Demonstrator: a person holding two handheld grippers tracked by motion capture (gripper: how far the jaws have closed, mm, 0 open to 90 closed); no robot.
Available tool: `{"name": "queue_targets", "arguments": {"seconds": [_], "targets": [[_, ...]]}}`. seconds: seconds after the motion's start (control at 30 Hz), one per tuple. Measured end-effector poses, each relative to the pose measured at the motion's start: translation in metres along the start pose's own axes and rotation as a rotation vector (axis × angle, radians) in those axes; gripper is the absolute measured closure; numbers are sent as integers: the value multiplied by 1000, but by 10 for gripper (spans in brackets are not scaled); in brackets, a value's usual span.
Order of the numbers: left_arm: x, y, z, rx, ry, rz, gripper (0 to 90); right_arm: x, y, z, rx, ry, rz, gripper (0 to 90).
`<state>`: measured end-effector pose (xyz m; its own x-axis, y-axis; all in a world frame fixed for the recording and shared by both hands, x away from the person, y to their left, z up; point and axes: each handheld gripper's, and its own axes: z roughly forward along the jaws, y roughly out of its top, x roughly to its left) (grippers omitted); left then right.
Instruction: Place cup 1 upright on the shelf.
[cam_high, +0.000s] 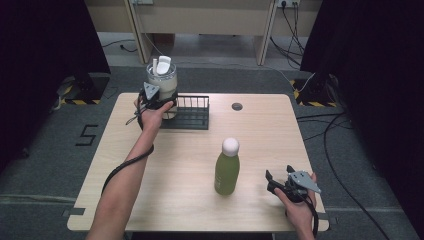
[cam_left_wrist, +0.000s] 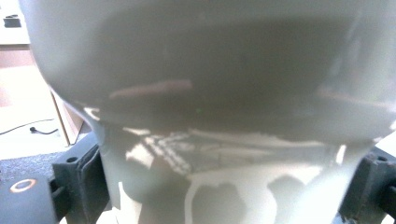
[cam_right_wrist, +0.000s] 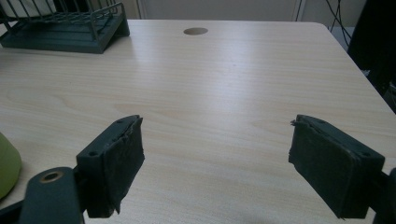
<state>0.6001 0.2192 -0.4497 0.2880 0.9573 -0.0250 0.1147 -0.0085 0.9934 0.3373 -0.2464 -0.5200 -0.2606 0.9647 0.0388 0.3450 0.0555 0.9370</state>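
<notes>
Left hand-held gripper (cam_high: 159, 102) clamps a seemingly translucent whitish jug (cam_high: 161, 82); right hand-held gripper (cam_high: 280, 181) gapes wide.

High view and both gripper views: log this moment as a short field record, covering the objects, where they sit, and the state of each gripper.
table: light wood table, round hole near the far edge
rack: dark wire rack, far left of the table
tumbler: pale lidded tumbler, at the rack's left end
bottle: green bottle with white cap, upright, near right
left gripper: shut on the tumbler, fingers on both sides
right gripper: open, right of the bottle, holding nothing
</notes>
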Motion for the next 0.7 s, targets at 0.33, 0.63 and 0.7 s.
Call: {"name": "queue_targets", "arguments": {"seconds": [0.33, 0.63, 0.7], "targets": [[1, -3, -1, -8, -18, 4, 87, 0, 0, 0, -1, 2, -5, 174], [2, -5, -1, -12, -31, 1, 77, 1, 0, 0, 0, 2, -10, 173], [2, -6, 0, -12, -28, -3, 79, 1, 0, 0, 0, 2, -10, 173]]}}
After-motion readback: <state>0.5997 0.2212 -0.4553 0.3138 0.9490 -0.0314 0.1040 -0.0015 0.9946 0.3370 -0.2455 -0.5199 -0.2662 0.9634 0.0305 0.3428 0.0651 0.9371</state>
